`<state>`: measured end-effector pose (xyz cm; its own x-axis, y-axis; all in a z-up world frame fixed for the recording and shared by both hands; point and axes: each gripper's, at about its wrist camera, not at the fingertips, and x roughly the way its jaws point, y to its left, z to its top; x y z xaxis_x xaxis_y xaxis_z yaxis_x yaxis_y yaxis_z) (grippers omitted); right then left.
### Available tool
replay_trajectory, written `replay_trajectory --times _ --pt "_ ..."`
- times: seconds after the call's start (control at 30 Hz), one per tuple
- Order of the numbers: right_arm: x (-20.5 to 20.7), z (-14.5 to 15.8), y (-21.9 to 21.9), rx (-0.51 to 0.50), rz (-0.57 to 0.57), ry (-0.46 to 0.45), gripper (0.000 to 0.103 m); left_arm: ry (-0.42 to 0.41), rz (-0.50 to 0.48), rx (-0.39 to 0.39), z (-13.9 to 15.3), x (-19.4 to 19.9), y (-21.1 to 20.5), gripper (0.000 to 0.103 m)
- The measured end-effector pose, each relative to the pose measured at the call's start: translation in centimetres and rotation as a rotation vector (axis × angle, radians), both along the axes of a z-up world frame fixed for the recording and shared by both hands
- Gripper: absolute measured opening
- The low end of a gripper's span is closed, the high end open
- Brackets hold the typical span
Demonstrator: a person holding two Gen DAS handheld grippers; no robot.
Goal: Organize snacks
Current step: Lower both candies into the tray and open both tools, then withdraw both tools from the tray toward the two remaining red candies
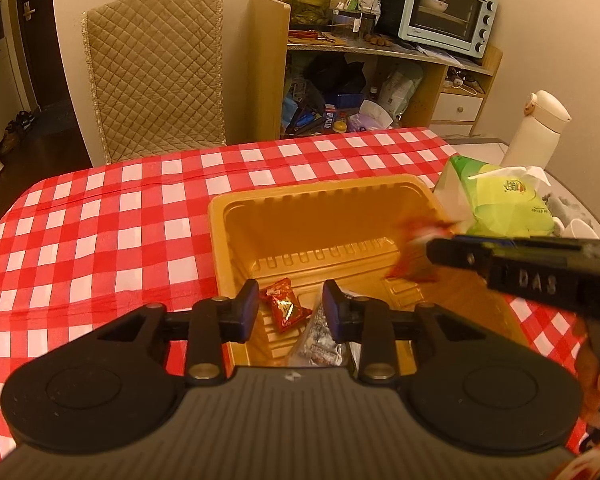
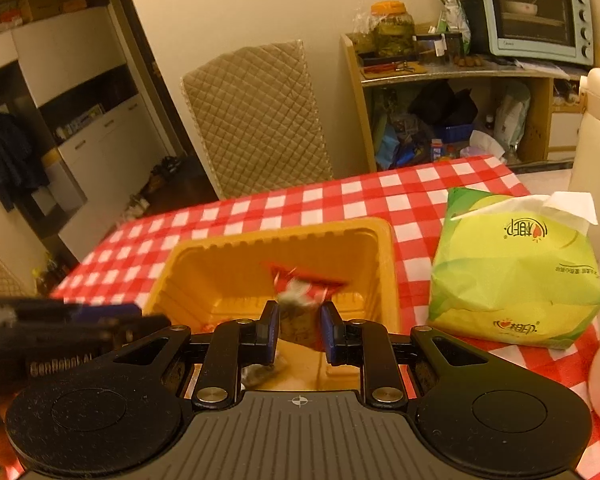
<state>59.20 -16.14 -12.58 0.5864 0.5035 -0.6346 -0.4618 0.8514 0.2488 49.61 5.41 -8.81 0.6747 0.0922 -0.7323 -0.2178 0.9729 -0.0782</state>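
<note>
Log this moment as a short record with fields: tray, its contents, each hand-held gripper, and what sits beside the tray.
tray: yellow tray on the checked cloth
contents: red packet and a silvery packet on its floor
left hand-held gripper: open over the tray, nothing between its pads
right hand-held gripper: shut on a red snack, blurred, above the tray
beside: green tissue pack, right of the tray

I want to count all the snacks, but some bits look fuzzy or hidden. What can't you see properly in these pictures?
- Red snack packet in the right tongs: blurred in both views, print unreadable.
- Silvery wrapped snacks in the orange plastic tray: left wrist view, partly behind the left tongs, so no sure count.
- Tray's near end: covered by the tongs' black bodies in both views.
- White bottle: base hidden behind the green tissue pack.
</note>
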Motion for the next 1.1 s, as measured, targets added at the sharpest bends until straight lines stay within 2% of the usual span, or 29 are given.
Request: replay_trajectory --times 0.03,0.07,0.13,0.2,0.33,0.4,0.53,0.6,0.7,0.83,1.1 --pt "0.1 0.1 -0.1 0.012 -0.005 0.004 0.030 -0.001 -0.001 0.003 0.1 -0.2 -0.1 0.035" --pt "0.2 0.3 -0.2 0.024 -0.006 0.008 0.044 -0.002 -0.001 0.007 0.1 -0.4 -0.1 0.037" --pt "0.0 0.8 -0.5 0.042 -0.021 -0.013 0.061 -0.004 -0.003 0.006 0.3 -0.8 -0.3 0.043" --pt "-0.5 1.2 -0.7 0.049 -0.021 -0.035 0.063 -0.009 -0.002 0.003 0.5 -1.2 -0.4 0.046" --pt "-1.1 1.7 -1.1 0.064 -0.022 -0.017 0.064 -0.014 -0.003 -0.006 0.8 -2.2 -0.7 0.049" --pt "-1.5 1.9 -1.6 0.076 -0.030 -0.004 0.066 -0.023 -0.006 -0.021 1.1 -2.8 -0.8 0.056" --pt "-2.7 2.5 -2.5 0.089 -0.047 0.004 0.078 -0.034 -0.016 -0.036 1.8 -4.1 -1.3 0.059" --pt "-3.5 2.9 -3.0 0.096 -0.053 0.001 0.080 -0.039 -0.022 -0.037 2.3 -4.9 -1.6 0.061" --pt "-4.8 3.4 -3.8 0.107 -0.060 0.009 0.085 -0.045 -0.025 -0.044 3.0 -6.3 -2.0 0.066" --pt "-7.0 4.3 -4.9 0.126 -0.069 0.013 0.091 -0.052 -0.032 -0.058 3.9 -8.4 -2.4 0.067" --pt "-12.5 5.8 -5.7 0.113 -0.075 -0.006 0.094 -0.033 -0.044 -0.053 5.3 -13.8 -3.3 0.072"
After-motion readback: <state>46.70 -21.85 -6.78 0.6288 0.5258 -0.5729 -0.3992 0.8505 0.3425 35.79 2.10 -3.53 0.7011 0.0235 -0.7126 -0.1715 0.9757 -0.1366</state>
